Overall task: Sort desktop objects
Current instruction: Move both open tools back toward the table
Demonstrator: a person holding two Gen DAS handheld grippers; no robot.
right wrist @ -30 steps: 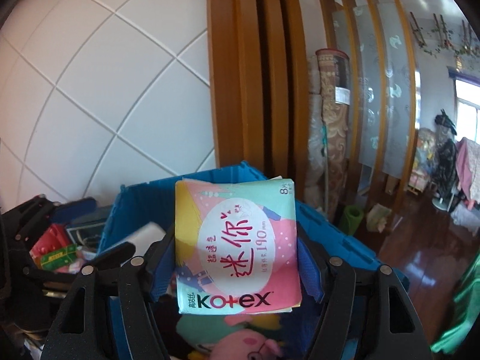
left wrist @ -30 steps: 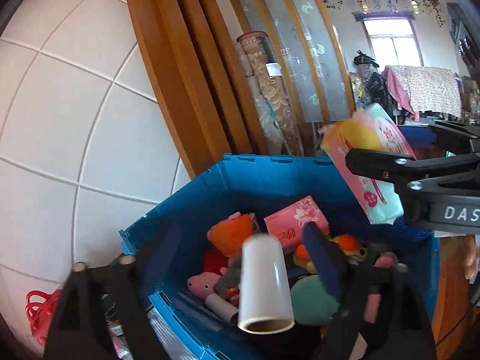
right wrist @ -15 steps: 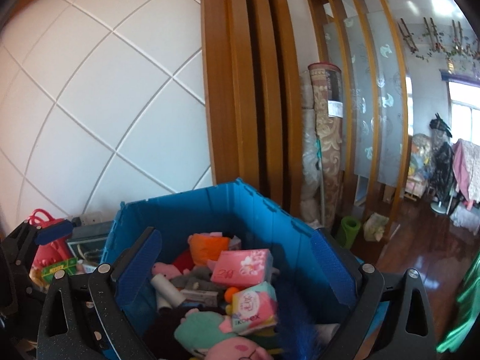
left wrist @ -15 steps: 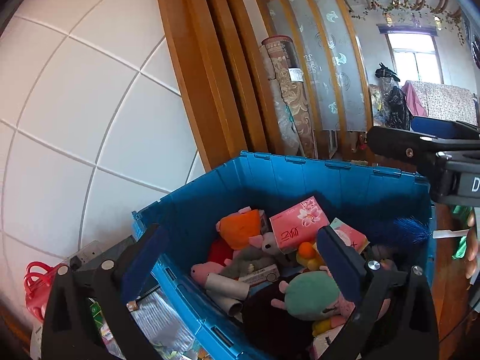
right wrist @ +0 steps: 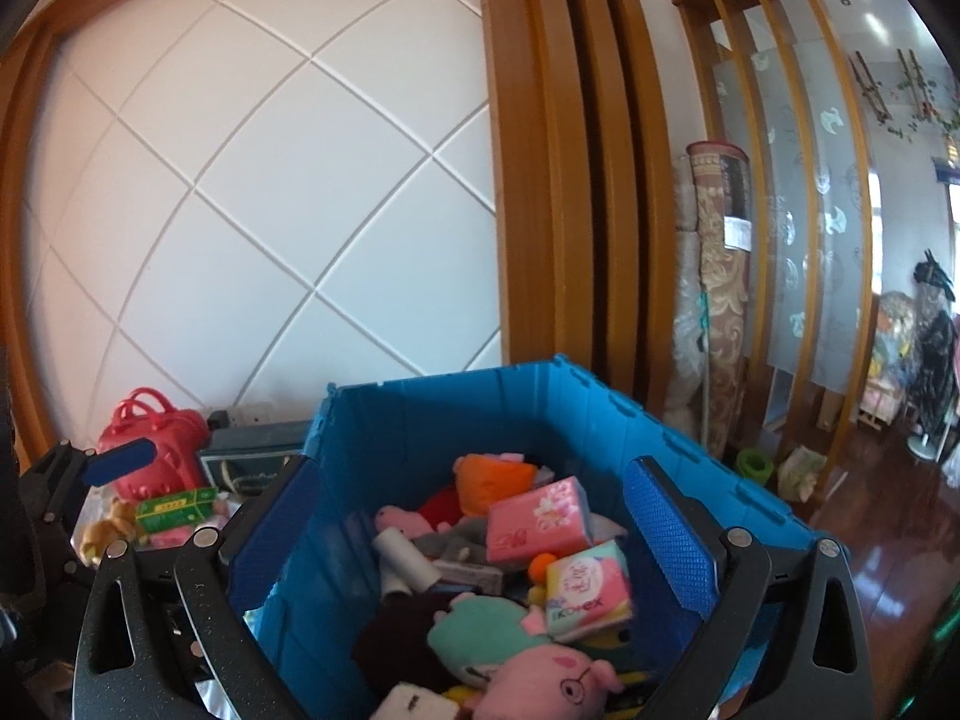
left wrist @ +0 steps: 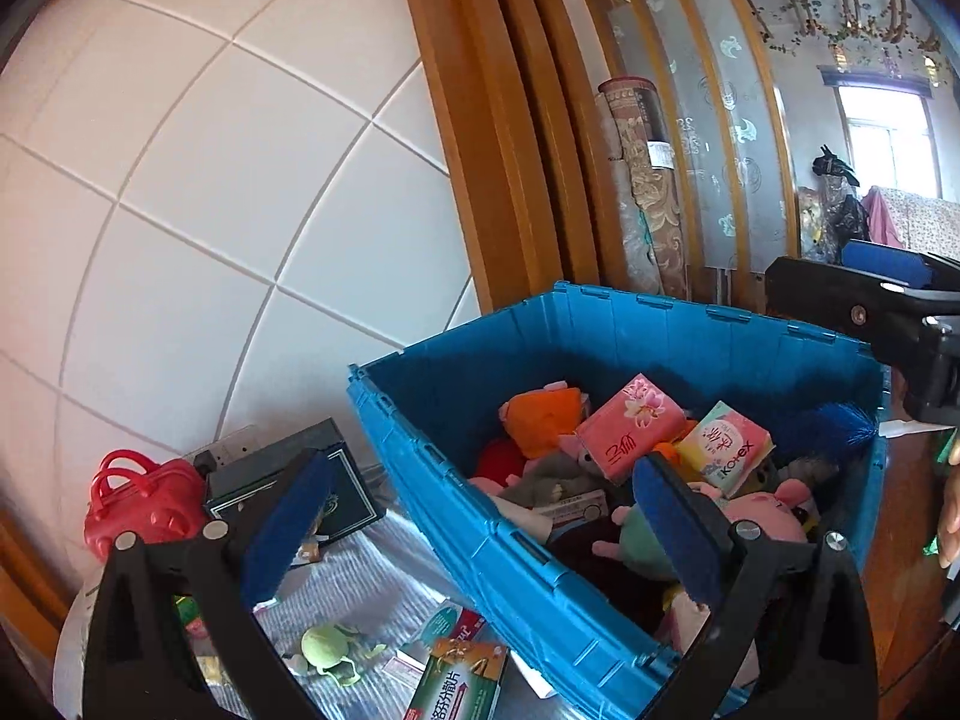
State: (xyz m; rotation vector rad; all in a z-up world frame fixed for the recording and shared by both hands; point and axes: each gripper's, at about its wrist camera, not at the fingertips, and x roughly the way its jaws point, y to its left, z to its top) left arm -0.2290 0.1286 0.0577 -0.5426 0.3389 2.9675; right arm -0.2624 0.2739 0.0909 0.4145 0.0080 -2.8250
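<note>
kotex pack [right wrist: 588,591] lies in the blue crate [right wrist: 420,420], so my right tool [right wrist: 468,528] has just been opening, empty; my left tool [left wrist: 480,522] is spread, empty, nearing the counter [left wrist: 372,588] clutter.

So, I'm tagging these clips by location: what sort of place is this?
Most likely a lived-in home. A rolled carpet leans beside a wooden room divider with frosted panels, clothes hang by a window, and a blue crate holds plush toys and tissue packs.
</note>
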